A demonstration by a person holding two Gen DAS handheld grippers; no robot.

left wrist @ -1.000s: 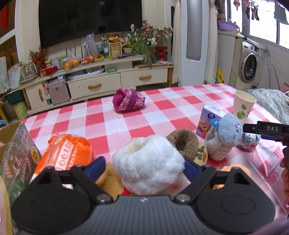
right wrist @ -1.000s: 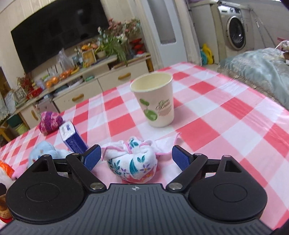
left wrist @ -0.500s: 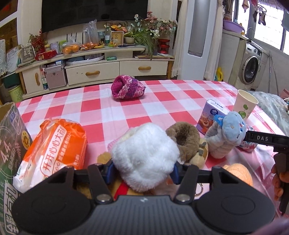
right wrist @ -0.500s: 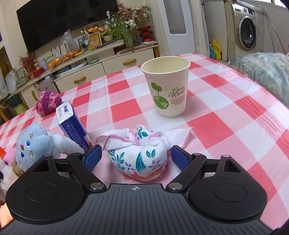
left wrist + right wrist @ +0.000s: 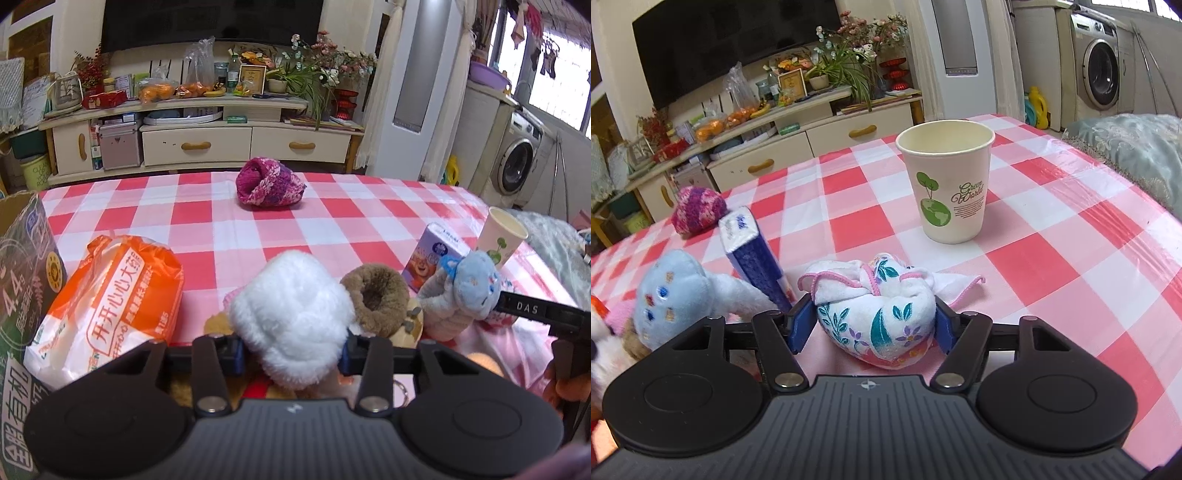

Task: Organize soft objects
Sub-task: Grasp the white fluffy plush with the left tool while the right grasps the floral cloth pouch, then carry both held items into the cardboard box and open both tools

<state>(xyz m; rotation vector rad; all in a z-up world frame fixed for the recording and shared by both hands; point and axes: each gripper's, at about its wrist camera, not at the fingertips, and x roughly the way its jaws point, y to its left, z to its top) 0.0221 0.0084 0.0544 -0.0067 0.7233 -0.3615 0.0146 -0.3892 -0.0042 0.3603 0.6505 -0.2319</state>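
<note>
Left gripper [image 5: 290, 356] pinching the white plush [image 5: 291, 317], both pads pressed into its fur. Right gripper [image 5: 873, 325] clamped on the floral cloth bundle [image 5: 877, 317], pads touching both sides. Landmark: paper cup [image 5: 947, 190]. Bundle sits on the tablecloth [image 5: 1052, 258] just in front of the cup. Blue plush [image 5: 677, 291] and carton [image 5: 753, 266] are left of the cup, knit hat [image 5: 698, 208] further left and back.

On the worktop [image 5: 1052, 258], the cup [image 5: 947, 192] stands far of the cloth bundle [image 5: 879, 314]; the carton [image 5: 750, 254] stands left of it.
</note>
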